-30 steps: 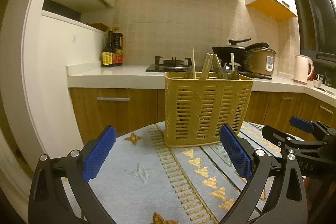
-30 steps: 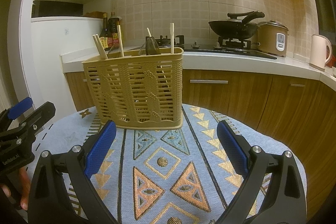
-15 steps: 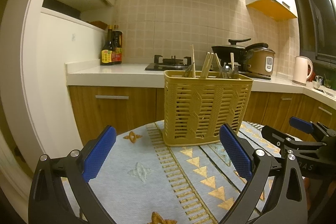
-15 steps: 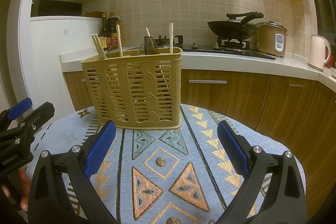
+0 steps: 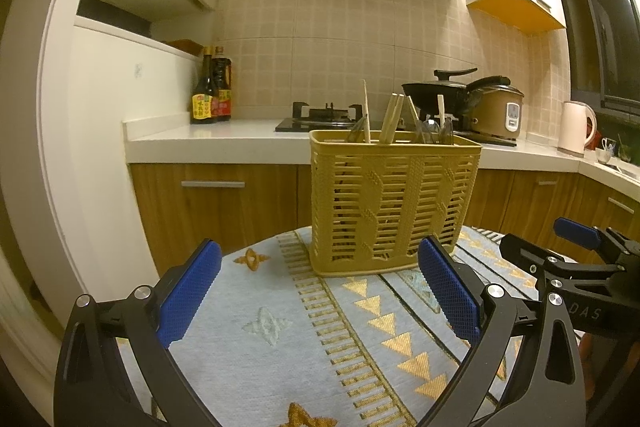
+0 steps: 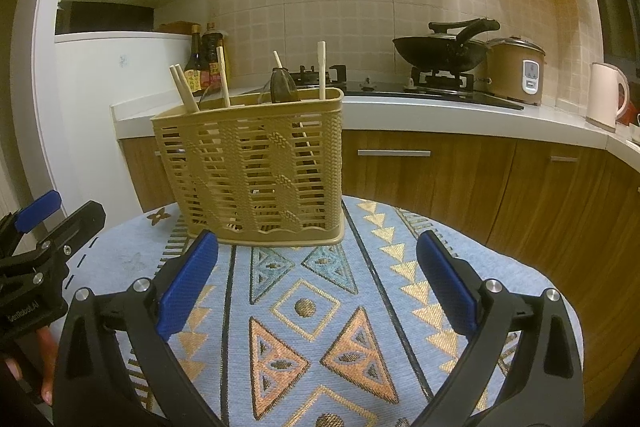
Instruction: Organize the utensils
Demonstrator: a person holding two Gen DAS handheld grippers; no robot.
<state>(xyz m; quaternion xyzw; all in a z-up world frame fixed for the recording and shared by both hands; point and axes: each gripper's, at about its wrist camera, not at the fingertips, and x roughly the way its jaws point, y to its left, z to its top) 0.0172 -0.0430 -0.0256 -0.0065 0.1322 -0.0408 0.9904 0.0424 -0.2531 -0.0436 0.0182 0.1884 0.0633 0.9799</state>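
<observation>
A tan slatted utensil basket (image 5: 394,205) stands upright on a round table with a blue patterned cloth (image 5: 280,343); it also shows in the right wrist view (image 6: 256,167). Wooden chopsticks (image 5: 391,117) and spoons (image 6: 283,87) stick up out of it. My left gripper (image 5: 320,291) is open and empty, a short way in front of the basket. My right gripper (image 6: 316,287) is open and empty, also in front of the basket, to the right of the left one. Each gripper shows at the edge of the other's view.
Behind the table runs a white counter (image 5: 208,139) over wooden cabinets, with sauce bottles (image 5: 210,93), a gas hob, a black wok (image 6: 444,49), a rice cooker (image 6: 516,69) and a kettle (image 6: 606,95). The table edge (image 6: 548,279) curves close on the right.
Both views have dropped slightly, so the basket sits a little higher in frame. Both grippers stay open and empty; the basket has not moved.
</observation>
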